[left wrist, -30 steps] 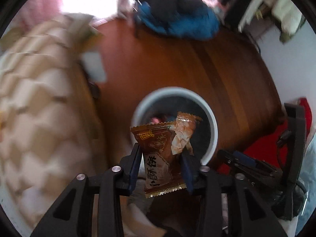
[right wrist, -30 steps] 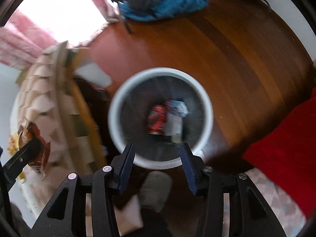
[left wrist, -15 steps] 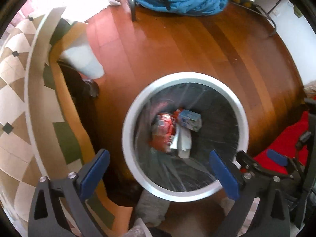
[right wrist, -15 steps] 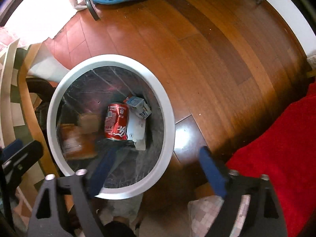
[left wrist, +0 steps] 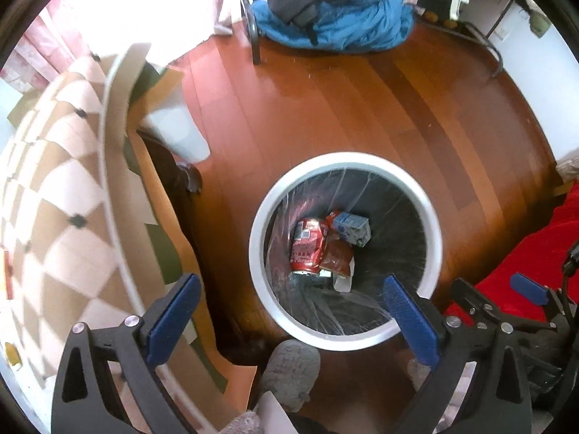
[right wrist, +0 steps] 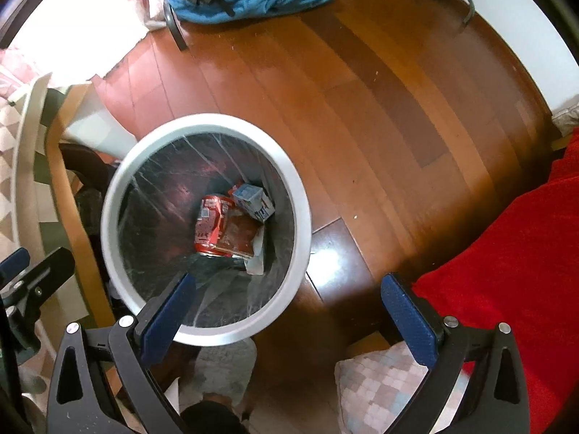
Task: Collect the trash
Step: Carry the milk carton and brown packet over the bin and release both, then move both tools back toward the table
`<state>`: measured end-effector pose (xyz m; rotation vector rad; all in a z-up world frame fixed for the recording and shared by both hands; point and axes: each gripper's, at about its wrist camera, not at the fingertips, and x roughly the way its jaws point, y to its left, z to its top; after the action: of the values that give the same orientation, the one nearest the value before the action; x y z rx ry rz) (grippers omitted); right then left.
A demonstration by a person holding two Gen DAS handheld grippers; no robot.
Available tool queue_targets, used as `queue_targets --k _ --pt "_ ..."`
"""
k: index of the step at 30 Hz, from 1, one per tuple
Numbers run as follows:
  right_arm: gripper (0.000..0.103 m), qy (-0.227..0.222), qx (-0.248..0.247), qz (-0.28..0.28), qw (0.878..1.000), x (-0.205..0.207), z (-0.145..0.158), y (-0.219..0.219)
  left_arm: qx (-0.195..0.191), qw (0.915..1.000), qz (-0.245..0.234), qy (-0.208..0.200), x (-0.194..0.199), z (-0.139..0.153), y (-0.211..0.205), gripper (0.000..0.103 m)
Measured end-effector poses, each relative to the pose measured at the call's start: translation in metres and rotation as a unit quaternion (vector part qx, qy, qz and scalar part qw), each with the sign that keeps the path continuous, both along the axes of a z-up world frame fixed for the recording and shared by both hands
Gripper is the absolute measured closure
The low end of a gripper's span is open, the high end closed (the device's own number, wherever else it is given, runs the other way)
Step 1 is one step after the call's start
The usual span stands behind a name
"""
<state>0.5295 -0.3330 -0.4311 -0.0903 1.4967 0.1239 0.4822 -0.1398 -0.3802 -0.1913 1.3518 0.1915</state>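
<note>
Both claws hang over a white-rimmed waste bin (left wrist: 345, 340) lined with a clear bag, and neither carries anything. The left gripper (left wrist: 289, 320) stands spread wide with only the bin's mouth between its blue pads. The right gripper (right wrist: 286, 316) is opening, its jaws already far apart with nothing between them. At the bottom of the bin lie a crushed red soda can (left wrist: 307, 251), a small blue-and-white carton (left wrist: 353, 229), a brown snack wrapper (left wrist: 336, 262) and a scrap of white paper (left wrist: 343, 284), all bunched together. So the dropping-off step looks finished for whatever each hand brought. What is left is harder to judge: the wooden floor (right wrist: 362, 108) around the bin shows no obvious litter, and the patterned table (left wrist: 54, 199) at the left is blurred, with only small unclear items near its edge. If more trash remains, it likely sits there or out of view.
</note>
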Motion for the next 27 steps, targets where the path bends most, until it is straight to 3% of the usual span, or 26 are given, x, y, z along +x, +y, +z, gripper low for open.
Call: queue_targets --k 10,17,22,27 --pt "0.000 -0.076 0.024 -0.004 0.997 -0.020 0.122 0.001 0.012 0.9962 0.004 -0.086 -0.038 0.115 0.010 0.000" --pt "0.000 -0.141 0.076 -0.002 0.987 -0.054 0.226 0.021 0.032 0.9870 0.042 -0.152 -0.105 0.203 0.052 0.000" --pt "0.000 -0.157 0.125 0.035 0.979 -0.090 0.276 0.066 0.067 0.9792 0.106 -0.160 -0.169 0.226 0.116 0.000" --pt "0.000 -0.130 0.155 0.111 0.973 -0.138 0.279 0.145 0.112 0.9697 0.174 -0.130 -0.240 0.206 0.184 0.000"
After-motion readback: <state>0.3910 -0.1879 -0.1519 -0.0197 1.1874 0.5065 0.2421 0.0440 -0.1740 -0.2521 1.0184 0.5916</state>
